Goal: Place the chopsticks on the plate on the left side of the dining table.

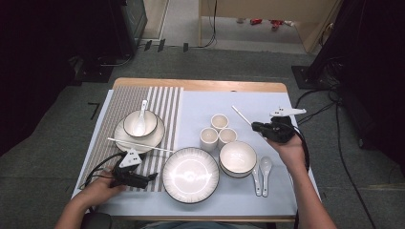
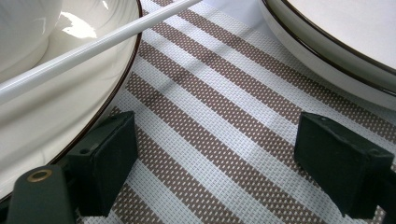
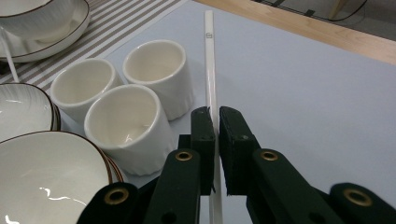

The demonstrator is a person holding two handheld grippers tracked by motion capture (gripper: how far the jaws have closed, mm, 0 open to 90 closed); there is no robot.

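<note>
- Two grippers are in play, and the right gripper (image 3: 214, 122) has its black jaws pressed nearly together on a white chopstick (image 3: 210, 60), pinching it partway along its length.
- That chopstick runs away from the jaws across the pale blue mat (image 3: 299, 93), just beside the three white cups (image 3: 123, 100); whether its far end rests on the mat or hangs a touch above it is hard to tell.
- From the high view, the right gripper (image 1: 261, 126) sits right of the cups (image 1: 218, 131), the chopstick (image 1: 240, 115) angling up and left from it.
- Over on the striped placemat (image 2: 224, 140), the left gripper (image 2: 215, 158) has its jaws spread wide, nothing between the pads but bare weave.
- Its left jaw sits just at the dark rim of the small plate (image 2: 60, 107), where a second chopstick (image 2: 93, 49) lies across the plate.
- On its other side, the large ribbed plate (image 2: 327, 46) is close by.
- High view again: the left gripper (image 1: 152, 177) is low on the placemat (image 1: 119, 102), between the small plate (image 1: 156, 137) and the large plate (image 1: 190, 175).
</note>
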